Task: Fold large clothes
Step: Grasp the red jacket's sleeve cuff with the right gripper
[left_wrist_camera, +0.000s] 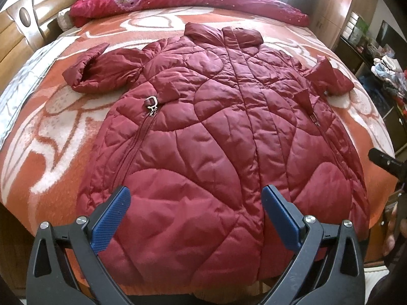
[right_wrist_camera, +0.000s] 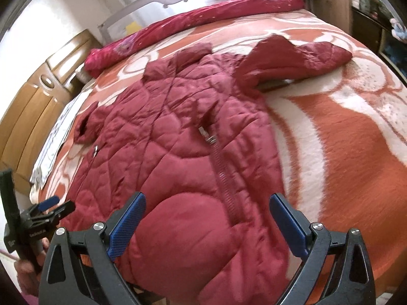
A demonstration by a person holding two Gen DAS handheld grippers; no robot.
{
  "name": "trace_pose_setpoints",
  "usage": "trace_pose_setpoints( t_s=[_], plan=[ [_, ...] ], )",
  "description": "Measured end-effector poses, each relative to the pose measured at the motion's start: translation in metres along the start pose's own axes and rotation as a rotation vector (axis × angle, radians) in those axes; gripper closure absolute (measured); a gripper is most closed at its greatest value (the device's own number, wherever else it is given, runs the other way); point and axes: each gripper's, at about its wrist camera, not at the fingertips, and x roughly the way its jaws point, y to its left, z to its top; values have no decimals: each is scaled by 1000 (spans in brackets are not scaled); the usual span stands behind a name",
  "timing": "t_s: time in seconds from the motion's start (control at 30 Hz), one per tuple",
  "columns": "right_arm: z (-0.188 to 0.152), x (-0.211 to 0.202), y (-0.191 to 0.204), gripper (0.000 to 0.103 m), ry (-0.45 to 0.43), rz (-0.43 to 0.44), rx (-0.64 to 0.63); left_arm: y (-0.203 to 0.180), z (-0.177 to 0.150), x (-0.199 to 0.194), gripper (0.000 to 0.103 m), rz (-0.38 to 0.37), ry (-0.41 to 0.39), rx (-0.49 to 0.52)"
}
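A dark red quilted jacket (left_wrist_camera: 203,132) lies spread flat, front up, on the bed, collar at the far end and hem toward me. Its left sleeve (left_wrist_camera: 101,71) and right sleeve (left_wrist_camera: 328,76) are bent at the sides. My left gripper (left_wrist_camera: 195,198) is open above the hem's middle, holding nothing. My right gripper (right_wrist_camera: 207,206) is open above the jacket's (right_wrist_camera: 178,152) right hem beside a pocket zip (right_wrist_camera: 223,175), holding nothing. The left gripper also shows in the right wrist view (right_wrist_camera: 54,204). The right gripper's edge shows in the left wrist view (left_wrist_camera: 384,160).
The bed carries an orange and white blanket (left_wrist_camera: 58,117). A rolled red quilt (left_wrist_camera: 178,2) lies along the far edge. A wooden headboard (left_wrist_camera: 15,38) stands at the left. Cluttered shelves (left_wrist_camera: 376,58) stand at the right.
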Motion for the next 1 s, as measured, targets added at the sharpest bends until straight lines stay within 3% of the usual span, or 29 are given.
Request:
trace_pose_setpoints(
  t_s=[0.3, 0.67, 0.8, 1.0],
  plan=[
    [46, -5, -55, 5, -76, -54, 81, -6, 24, 11, 0, 4, 12, 1],
    [117, 27, -147, 7, -109, -125, 216, -19, 53, 30, 0, 5, 35, 12],
    [142, 38, -176, 7, -160, -137, 252, -25, 63, 37, 0, 7, 32, 23],
    [176, 68, -222, 16, -174, -158, 335, -29, 74, 52, 0, 8, 59, 26]
  ],
)
